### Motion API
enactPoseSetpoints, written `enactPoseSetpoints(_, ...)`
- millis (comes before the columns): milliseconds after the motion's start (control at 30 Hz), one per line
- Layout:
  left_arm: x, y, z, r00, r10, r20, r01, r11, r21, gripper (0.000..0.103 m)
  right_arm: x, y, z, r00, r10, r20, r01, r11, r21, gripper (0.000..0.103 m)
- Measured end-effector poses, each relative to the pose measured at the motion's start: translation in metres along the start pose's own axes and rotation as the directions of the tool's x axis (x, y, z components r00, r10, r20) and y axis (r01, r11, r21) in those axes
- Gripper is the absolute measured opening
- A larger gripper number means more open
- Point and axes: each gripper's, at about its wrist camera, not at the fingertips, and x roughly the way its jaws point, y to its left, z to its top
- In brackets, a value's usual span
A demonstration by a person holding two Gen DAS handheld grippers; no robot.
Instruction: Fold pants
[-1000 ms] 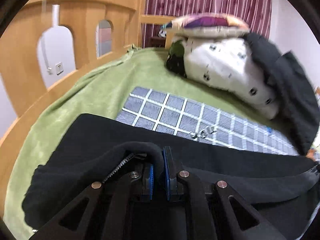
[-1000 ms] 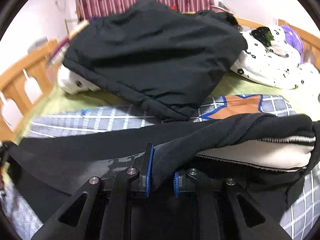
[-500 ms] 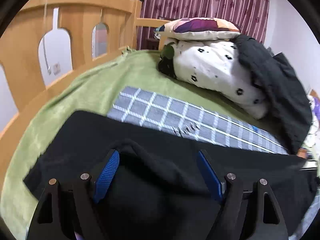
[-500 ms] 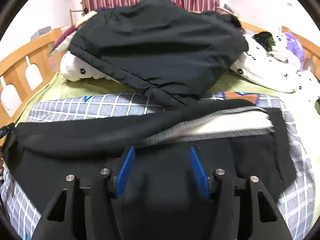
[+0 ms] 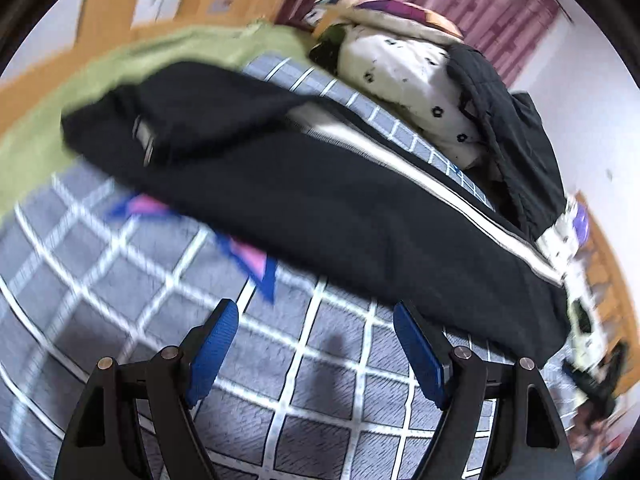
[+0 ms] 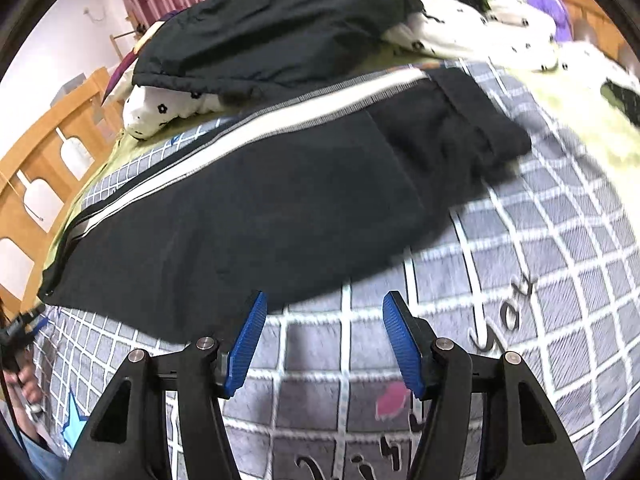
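Both grippers are empty right now. The left gripper [image 5: 316, 326] has its jaws spread wide with nothing but the checked sheet [image 5: 328, 392] between the blue pads. The right gripper [image 6: 323, 318] is a bit narrower and its jaws are opening a touch more, also with only sheet between them, though its left pad sits right at the hem of the fabric.

The pants [image 5: 320, 200] are lying flat on the bed as one long black band, looks like already folded lengthwise since there's a white stripe [image 6: 280, 116] running along the far edge. In the left wrist view the band runs diagonally from the upper left of the frame down to the lower right, sitting just above the fingertips. In the right wrist view it runs from the lower left up to the upper right, with the bunched end at the upper right.

So the thing that matters for the next move: the long axis lies crosswise in front of both tools, not pointing away from them. My guess is the next fold is end to end, so each gripper takes the near edge. The right one is closer to the cloth. The black jacket [image 6: 272, 28] piled behind could get snagged if I reach too far.
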Motion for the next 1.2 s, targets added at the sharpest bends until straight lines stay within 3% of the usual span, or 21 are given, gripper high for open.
enactPoseSetpoints(200,0.021,0.031,0.024,0.996,-0.083,0.025,0.087,0.977,-0.196,0.077,0.028,-0.016,0.001,0.999,0.035,-0.035,-0.034,0.998,0.054,0.06)
enactPoseSetpoints(300,0.038,0.038,0.043,0.996,-0.082,0.04,0.089,0.966,-0.242,0.073,0.04,-0.025,0.016,0.998,0.059,0.002,-0.059,0.994,0.097,0.06)
enactPoseSetpoints(367,0.051,0.039,0.057,0.998,-0.052,0.035,0.059,0.968,-0.243,0.05,0.049,-0.028,0.027,0.999,0.049,0.023,-0.051,0.993,0.11,0.06)
enactPoseSetpoints(467,0.067,0.041,0.073,0.999,-0.029,0.031,0.036,0.964,-0.262,0.033,0.069,-0.033,0.046,0.998,0.034,0.045,-0.04,0.99,0.133,0.058)
enactPoseSetpoints(567,0.075,0.043,0.085,0.999,-0.032,0.015,0.034,0.962,-0.271,0.026,0.084,-0.036,0.072,0.999,0.01,0.05,-0.018,0.987,0.162,0.049)
enactPoseSetpoints(633,0.078,0.04,0.09,1.0,-0.003,-0.003,0.002,0.965,-0.263,0.019,0.093,-0.041,0.088,0.998,0.008,0.057,-0.019,0.981,0.195,0.03)
enactPoseSetpoints(733,0.068,0.027,0.089,0.999,0.045,0.005,-0.043,0.978,-0.204,0.013,0.097,-0.043,0.1,0.998,0.011,0.066,-0.025,0.975,0.221,0.019)
enactPoseSetpoints(800,0.056,0.018,0.089,0.998,0.06,0.027,-0.055,0.986,-0.158,0.012,0.082,-0.04,0.102,0.995,0.014,0.099,-0.034,0.978,0.205,0.016)
enactPoseSetpoints(933,0.028,-0.002,0.087,0.999,0.009,0.037,-0.005,0.993,-0.12,0.01,0.03,-0.05,0.106,0.976,0.114,0.184,-0.151,0.967,0.204,0.014)
enactPoseSetpoints(1067,0.002,-0.037,0.059,0.999,-0.039,-0.002,0.039,0.999,-0.019,0.011,-0.028,-0.066,0.092,0.968,0.069,0.241,-0.11,0.98,0.164,0.014)
enactPoseSetpoints(1200,-0.019,-0.063,0.007,0.997,-0.046,-0.062,0.053,0.993,0.103,0.011,-0.081,-0.104,0.059,0.971,0.032,0.236,-0.064,0.989,0.132,0.014)
